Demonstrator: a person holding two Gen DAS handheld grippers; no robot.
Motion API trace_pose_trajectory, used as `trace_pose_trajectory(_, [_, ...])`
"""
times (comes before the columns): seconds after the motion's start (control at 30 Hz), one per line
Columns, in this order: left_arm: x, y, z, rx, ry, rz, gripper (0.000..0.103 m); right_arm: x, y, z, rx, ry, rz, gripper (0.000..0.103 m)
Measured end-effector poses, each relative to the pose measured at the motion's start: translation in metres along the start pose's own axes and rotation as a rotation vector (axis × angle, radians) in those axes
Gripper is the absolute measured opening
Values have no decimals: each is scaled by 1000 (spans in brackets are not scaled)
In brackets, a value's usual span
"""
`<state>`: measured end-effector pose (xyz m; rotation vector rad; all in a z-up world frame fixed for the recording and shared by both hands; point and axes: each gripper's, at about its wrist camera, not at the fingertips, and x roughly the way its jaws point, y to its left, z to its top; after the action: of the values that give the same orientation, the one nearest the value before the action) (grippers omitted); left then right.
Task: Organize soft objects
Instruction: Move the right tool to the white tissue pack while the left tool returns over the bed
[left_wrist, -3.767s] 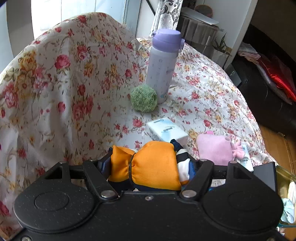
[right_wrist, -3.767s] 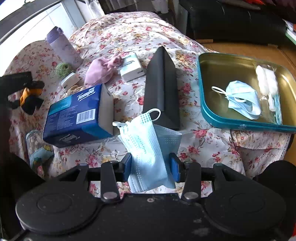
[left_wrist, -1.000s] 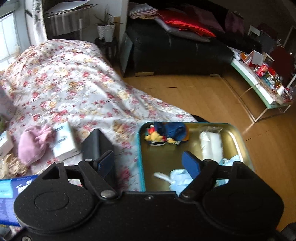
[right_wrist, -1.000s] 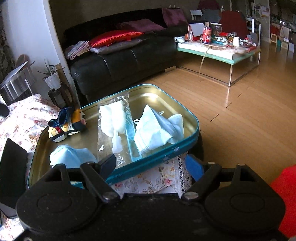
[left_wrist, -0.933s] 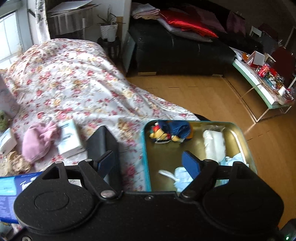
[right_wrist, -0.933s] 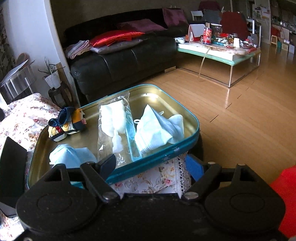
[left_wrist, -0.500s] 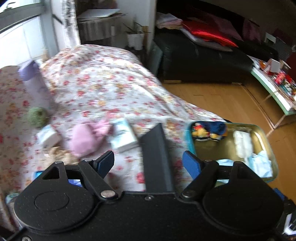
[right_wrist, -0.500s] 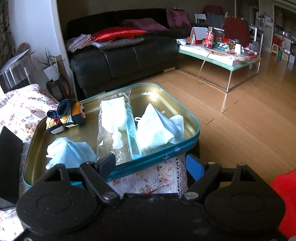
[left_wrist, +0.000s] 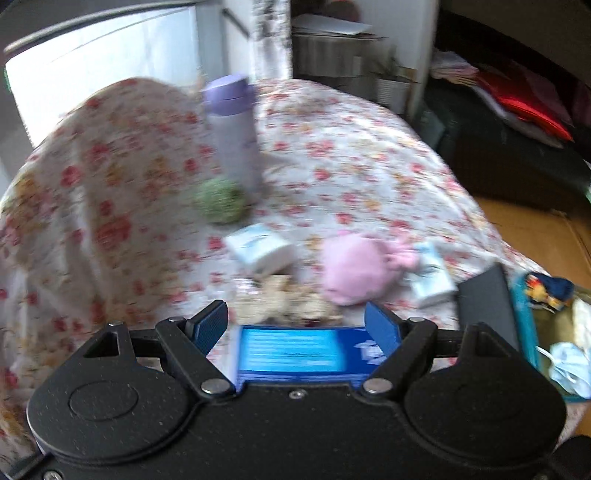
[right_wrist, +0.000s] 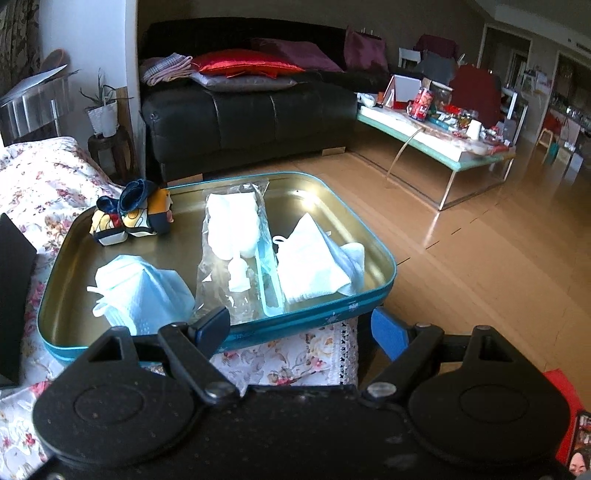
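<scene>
Since the earlier frames the left gripper (left_wrist: 295, 325) has let go of the orange toy, which now lies in the tin, and has swung back over the flowered cloth; the right gripper (right_wrist: 299, 325) has dropped its mask there too. Both stand wide open and hold nothing.

In the left view, nearest, at bottom centre between the fingers, lies the blue tissue box (left_wrist: 299, 354). Just beyond it, right of centre, sits the pink plush (left_wrist: 354, 269), its long axis running left to right. That looks like the next soft thing, and the left gripper is the nearer. A white packet (left_wrist: 430, 277) touches its right side; another packet (left_wrist: 260, 249) lies to its left, so room is tight sideways. Farther up, the green ball (left_wrist: 219, 199) rests against the purple bottle (left_wrist: 232, 129).

In the right view the tin (right_wrist: 314, 321) fills the centre, with room free in its middle.
</scene>
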<state>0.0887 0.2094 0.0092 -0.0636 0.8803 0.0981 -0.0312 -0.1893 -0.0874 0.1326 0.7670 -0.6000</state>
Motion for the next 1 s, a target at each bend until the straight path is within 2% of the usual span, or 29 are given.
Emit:
trace_pose_trajectory(0.17, [2,38,16,-117,13,3,77,-7,3,4,-22,0,-20,83])
trace_pose_trajectory(0.37, [-1,61,38,-123,-62,84,78,-23,11,14,-62,10,-5,84])
trace_pose_trajectory(0.4, [2,65,43,-134,-62,85,84,-26,13,17,-65,13,2,84])
trace_pose_trajectory(0.43, [6,70,46,-142,-60,87,88,-30,16,20,-67,15,15,84])
trace_pose_trajectory(0.7, [48,74,69,-158,-24,100,88,-55,54,47,-66,15,129,85])
trace_pose_trajectory(0.83, [72,78,61,-160,24,86,88,-68,84,55,-107,8,187,86])
trace_pose_trajectory(0.9, [81,82,55,-152,43,104,88,-74,101,60,-126,9,215,86])
trace_pose_trajectory(1.0, [88,95,51,-203,67,88,88,-84,129,62,-153,24,279,86])
